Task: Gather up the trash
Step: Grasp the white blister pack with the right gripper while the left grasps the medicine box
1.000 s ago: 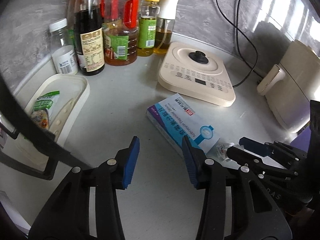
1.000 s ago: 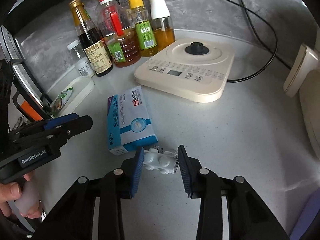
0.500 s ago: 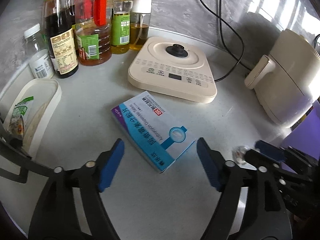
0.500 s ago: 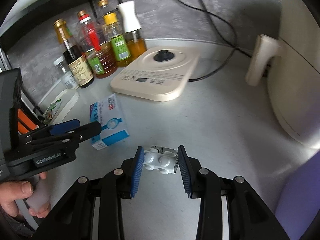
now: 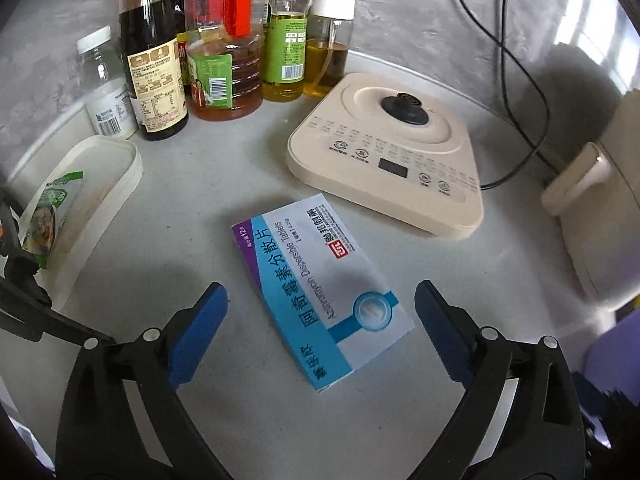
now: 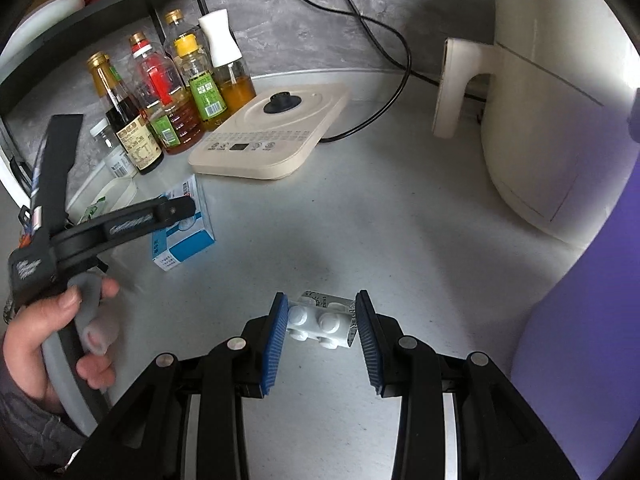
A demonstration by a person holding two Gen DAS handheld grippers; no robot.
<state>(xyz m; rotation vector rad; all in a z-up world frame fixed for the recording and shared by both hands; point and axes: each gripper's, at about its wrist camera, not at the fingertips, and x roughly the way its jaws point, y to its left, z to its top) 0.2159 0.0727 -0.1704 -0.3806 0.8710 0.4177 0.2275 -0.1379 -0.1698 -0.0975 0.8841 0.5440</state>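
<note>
A blue and white medicine box (image 5: 320,284) lies flat on the grey counter. My left gripper (image 5: 320,320) is wide open, its blue pads on either side of the box's near end, not touching it. The box also shows in the right wrist view (image 6: 182,236), partly behind the left gripper's finger. My right gripper (image 6: 322,326) is shut on a white pill blister pack (image 6: 320,324) and holds it above the counter, to the right of the box.
A cream kettle base (image 5: 388,152) sits behind the box, with oil and sauce bottles (image 5: 224,40) at the back. A white tray (image 5: 96,208) holding a green wrapper (image 5: 44,216) is left. A cream air fryer (image 6: 552,112) and a purple object (image 6: 592,320) are right.
My left gripper opened wide and moved in over the box. My right gripper carried the blister pack to the right, away from the box.
</note>
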